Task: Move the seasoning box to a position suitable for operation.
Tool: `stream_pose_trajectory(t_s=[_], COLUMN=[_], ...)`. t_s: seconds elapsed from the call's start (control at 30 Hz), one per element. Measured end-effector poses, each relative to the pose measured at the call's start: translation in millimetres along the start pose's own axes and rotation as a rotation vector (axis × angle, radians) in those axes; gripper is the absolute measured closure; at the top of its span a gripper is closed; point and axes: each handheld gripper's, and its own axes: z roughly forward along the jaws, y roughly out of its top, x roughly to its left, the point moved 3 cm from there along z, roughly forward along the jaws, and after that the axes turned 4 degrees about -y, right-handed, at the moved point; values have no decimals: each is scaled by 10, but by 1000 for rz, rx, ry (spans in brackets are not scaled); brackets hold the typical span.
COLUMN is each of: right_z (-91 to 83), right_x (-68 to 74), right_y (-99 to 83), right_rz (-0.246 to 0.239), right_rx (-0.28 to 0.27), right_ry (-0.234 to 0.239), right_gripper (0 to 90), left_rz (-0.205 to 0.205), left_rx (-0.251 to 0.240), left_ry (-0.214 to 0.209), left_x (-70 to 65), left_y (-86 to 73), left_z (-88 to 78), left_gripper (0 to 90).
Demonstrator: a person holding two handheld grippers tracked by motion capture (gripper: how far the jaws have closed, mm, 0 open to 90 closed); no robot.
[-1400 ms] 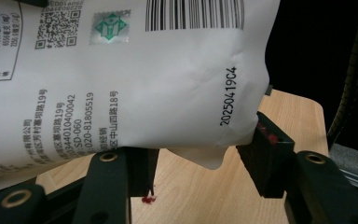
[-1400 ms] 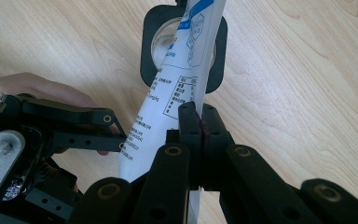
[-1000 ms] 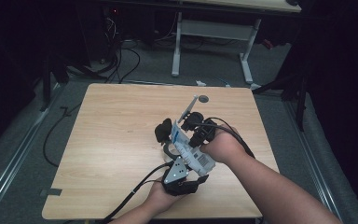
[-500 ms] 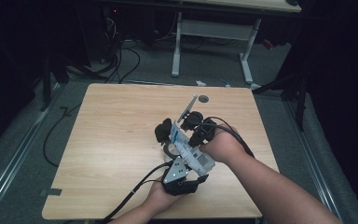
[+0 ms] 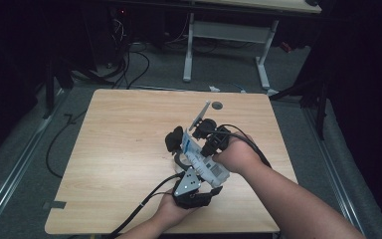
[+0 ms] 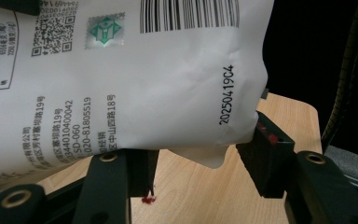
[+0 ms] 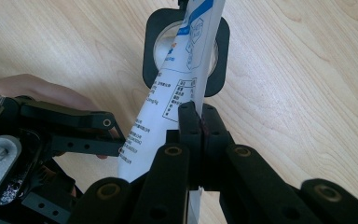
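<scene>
A white pouch point(image 5: 205, 163) with blue print and a barcode point(image 6: 135, 70) hangs over the wooden table point(image 5: 119, 149), held between both grippers. My left gripper point(image 5: 191, 168) comes from the near edge; its jaws point(image 6: 205, 172) press on either side of the pouch's lower end. My right gripper point(image 5: 195, 143) reaches in from the right, jaws point(image 7: 200, 116) shut flat on the pouch's thin edge point(image 7: 168, 107). The pouch's far tip points at a black square holder with a round opening point(image 7: 182, 46), which stands on the table point(image 5: 173, 141) just left of the grippers.
A small dark round spot point(image 5: 217, 105) marks the table's far part. Cables trail from both grippers over the near edge point(image 5: 144, 206). Beyond the table stand a white desk frame point(image 5: 226, 35) and floor cables point(image 5: 129, 55).
</scene>
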Motion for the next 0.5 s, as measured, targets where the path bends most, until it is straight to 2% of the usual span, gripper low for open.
stream_pose_trajectory(t_s=[0.5], right_z=[1], right_x=[-1], right_y=[9], right_rz=[-4], right_rx=[1], right_ry=[1], right_gripper=[899], left_rz=[-1], left_rx=[-2], left_ry=[1], left_x=[1], left_y=[6], left_z=[-5], left_gripper=[505])
